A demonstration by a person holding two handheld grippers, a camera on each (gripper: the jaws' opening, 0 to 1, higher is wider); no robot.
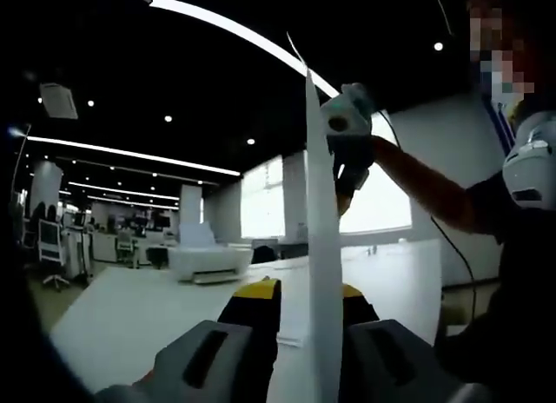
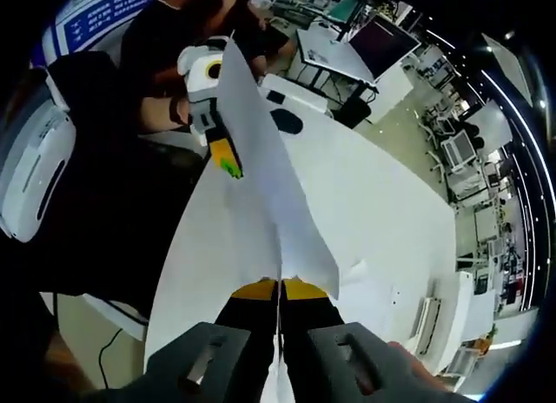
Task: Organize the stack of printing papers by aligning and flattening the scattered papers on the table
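While both claws pinch the same paper sheet (image 2: 261, 151) aloft above the white counter (image 2: 391, 212), the step looks like squaring it before laying it down. The right claw (image 2: 279, 294) is clamped on one edge; the left claw (image 1: 311, 299) grips the opposite edge, seen edge-on. Best to keep tension even, lower both ends level, and match corners with the papers (image 2: 373, 290) lying below.

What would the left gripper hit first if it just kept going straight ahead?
Probably the right gripper, which faces it across the paper both clamp. Depth is hard to judge; slightly off line, it would pass toward the bright window.
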